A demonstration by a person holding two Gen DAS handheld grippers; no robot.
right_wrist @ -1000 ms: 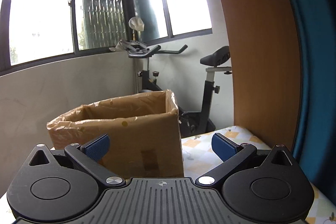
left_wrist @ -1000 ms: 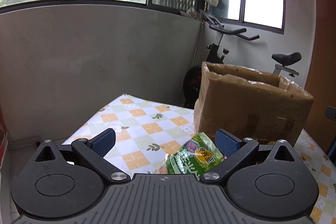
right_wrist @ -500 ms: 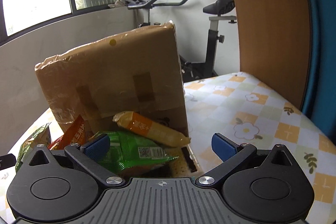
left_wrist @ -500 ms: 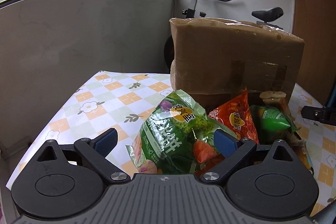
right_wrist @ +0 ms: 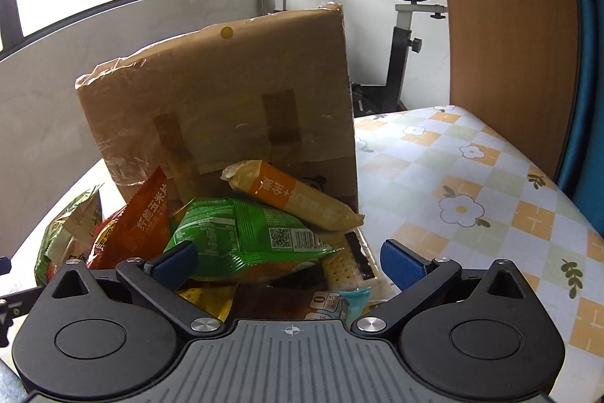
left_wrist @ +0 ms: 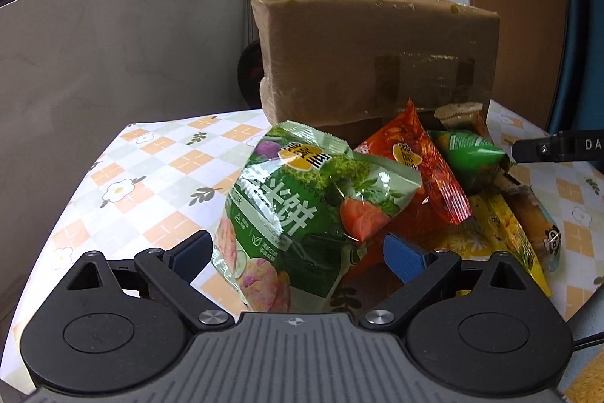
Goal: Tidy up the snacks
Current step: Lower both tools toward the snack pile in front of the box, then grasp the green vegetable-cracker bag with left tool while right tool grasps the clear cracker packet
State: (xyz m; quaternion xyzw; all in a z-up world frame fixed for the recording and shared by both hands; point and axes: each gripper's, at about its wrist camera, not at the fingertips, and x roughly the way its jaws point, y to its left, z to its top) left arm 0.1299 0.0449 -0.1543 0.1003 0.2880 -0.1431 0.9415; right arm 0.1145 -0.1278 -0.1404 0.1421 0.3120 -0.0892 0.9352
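Snack pile on checked surface [left_wrist: 158, 176], heaped against front of cardboard box [left_wrist: 377, 63]

Left gripper [left_wrist: 298, 255]: jaws wide apart, empty, straddling large green rice-cracker bag [left_wrist: 302, 210]; bag puffy, light, slick film, brittle contents — pinch flat crimped edge, gentle squeeze

Right gripper [right_wrist: 288, 261]: jaws wide apart, empty, over smaller green bag [right_wrist: 241, 237]; same soft slippery wrap, take by seam

Orange cracker sleeve [right_wrist: 294, 195] leaning on box, firmer, grip mid-length; red chip bag [right_wrist: 143, 218] beside, crushable

Likely next: into box, nothing yet lifted
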